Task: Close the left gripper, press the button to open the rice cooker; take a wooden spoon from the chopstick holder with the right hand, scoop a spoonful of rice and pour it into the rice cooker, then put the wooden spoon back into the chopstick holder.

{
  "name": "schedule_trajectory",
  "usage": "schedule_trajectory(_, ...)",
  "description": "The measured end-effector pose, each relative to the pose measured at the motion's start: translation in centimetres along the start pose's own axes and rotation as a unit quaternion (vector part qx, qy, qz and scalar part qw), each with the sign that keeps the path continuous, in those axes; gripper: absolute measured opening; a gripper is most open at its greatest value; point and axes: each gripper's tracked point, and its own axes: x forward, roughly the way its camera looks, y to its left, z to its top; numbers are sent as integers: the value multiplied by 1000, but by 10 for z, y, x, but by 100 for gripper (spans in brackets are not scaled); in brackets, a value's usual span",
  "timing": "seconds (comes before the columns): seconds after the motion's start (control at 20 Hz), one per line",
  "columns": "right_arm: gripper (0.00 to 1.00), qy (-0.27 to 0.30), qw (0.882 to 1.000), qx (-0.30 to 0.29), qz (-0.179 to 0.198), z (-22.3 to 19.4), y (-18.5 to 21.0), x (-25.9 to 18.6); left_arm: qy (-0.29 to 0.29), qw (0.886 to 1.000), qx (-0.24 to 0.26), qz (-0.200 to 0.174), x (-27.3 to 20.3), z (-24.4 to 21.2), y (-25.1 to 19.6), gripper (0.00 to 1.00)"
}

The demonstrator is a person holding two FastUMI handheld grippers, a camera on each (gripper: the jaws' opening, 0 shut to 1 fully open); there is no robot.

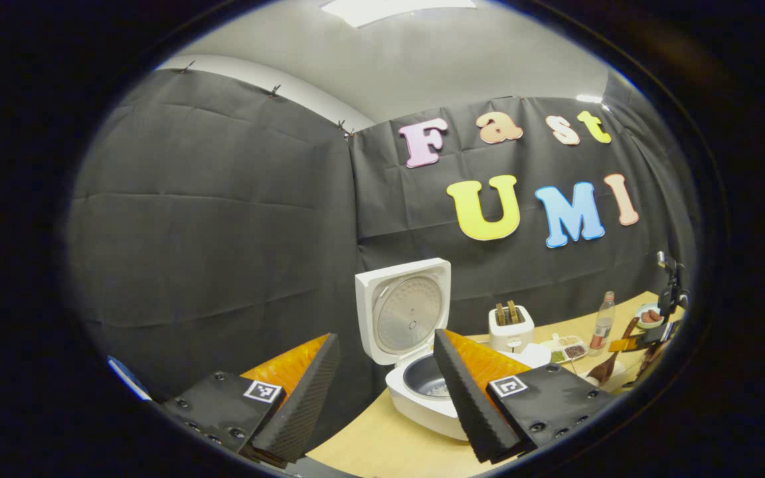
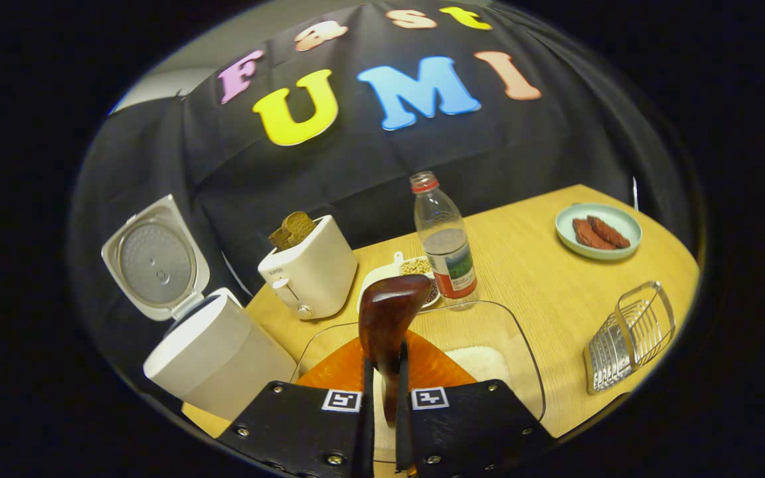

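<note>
- Rice cooker [image 2: 220, 358] is sitting at the near-left corner of the bench [image 2: 542, 279], lid [image 2: 155, 262] flipped all the way up and standing behind the pot.
- From the left gripper view you can look straight into the cooker's dark inner pot [image 1: 425, 380], with the lid's round metal plate facing the camera.
- Left tool [image 1: 382, 392] hangs just in front of the cooker, fingers spread wide apart and holding nothing.
- Right tool [image 2: 382, 398] is pressed together on the handle of the wooden spoon [image 2: 389, 315], pinching it from both sides. Bowl of the spoon sticks up and forward. Can't tell if there's any rice in it from this side.
- Under that tool, right beside the cooker, is a clear container [image 2: 489, 352] with a patch of white rice [image 2: 482, 364] in it.
- White toaster [image 2: 309, 272] with bread slices poking out stands just past the cooker, toward the black wall.
- Next over from the toaster is a small divided dish of beans [image 2: 416, 267], then a clear bottle [image 2: 445, 242] with a red cap.
- Metal wire chopstick holder [image 2: 631, 335] lies well apart from the cooker, on the far side of the container.
- Pale green plate [image 2: 598, 231] with reddish-brown pieces sits farthest from the cooker, at the opposite end of the bench.
</note>
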Motion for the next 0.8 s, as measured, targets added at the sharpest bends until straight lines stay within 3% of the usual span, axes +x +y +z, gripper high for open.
schedule_trajectory(0.3, 13, 23, 987, 153, 39, 5, -4, -3, 4, 1000, 7, -9, -5, 0, -11, 95)
schedule_trajectory(0.8, 13, 28, 965, 230, 120, 53, 56, -21, 2, 1000, -13, 1, -13, -5, 3, 98)
